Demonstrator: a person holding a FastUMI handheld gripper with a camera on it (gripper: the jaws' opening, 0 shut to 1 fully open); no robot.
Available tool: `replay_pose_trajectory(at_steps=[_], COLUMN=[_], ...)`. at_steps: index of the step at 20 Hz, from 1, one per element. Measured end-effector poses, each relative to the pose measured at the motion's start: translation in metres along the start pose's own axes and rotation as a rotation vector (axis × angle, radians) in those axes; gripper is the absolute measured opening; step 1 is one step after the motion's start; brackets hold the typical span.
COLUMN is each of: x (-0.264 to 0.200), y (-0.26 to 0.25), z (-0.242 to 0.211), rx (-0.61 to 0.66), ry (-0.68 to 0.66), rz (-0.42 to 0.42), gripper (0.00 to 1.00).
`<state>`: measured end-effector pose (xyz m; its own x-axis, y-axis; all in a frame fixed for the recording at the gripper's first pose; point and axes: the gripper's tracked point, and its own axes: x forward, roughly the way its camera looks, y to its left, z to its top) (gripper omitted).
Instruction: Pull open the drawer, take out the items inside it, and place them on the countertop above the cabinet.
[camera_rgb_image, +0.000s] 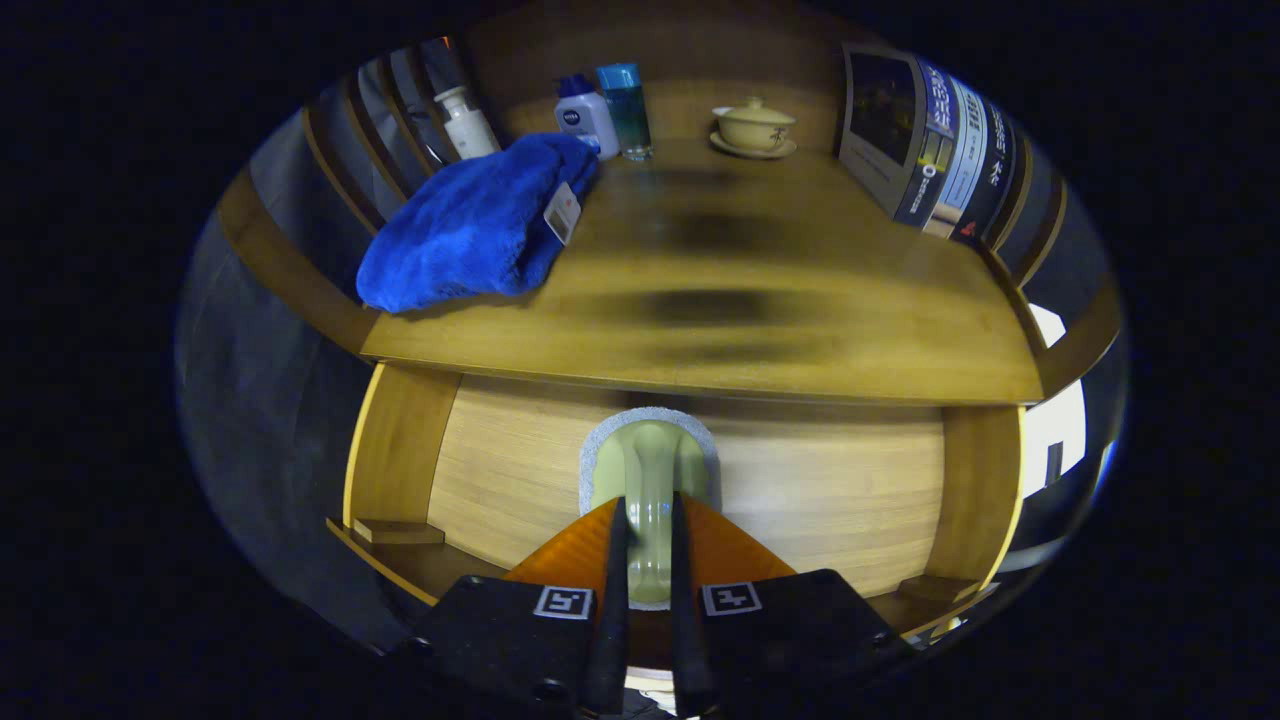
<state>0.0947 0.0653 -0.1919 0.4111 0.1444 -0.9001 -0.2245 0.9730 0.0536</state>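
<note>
Our gripper (648, 545) fingers clenched on the drawer handle (650, 490) between them, drawer front (820, 500) just beyond.

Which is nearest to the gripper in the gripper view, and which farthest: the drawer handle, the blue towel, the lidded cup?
1. Drawer handle: between the fingers of the gripper, which look closed on it.
2. Blue towel: on the countertop, beyond the fingers, left.
3. Lidded cup: back of the countertop, right.

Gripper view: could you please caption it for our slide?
Hand-held gripper shut on the drawer handle, below the countertop.
</note>
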Motion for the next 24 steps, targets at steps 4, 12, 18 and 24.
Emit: replay_pose_trajectory(at_steps=[4,12,18,24], x=[-0.033,-0.07,-0.051,-0.019], y=[0.008,0.004,-0.013,-0.024], z=[0.011,0.083,0.124,0.166], rx=[-0.015,-0.008,0.045,0.09], ry=[-0.022,-0.121,-0.138,-0.172], rz=[0.016,-0.018,-0.053,-0.073], gripper=[0.26,0.26,0.26,0.26])
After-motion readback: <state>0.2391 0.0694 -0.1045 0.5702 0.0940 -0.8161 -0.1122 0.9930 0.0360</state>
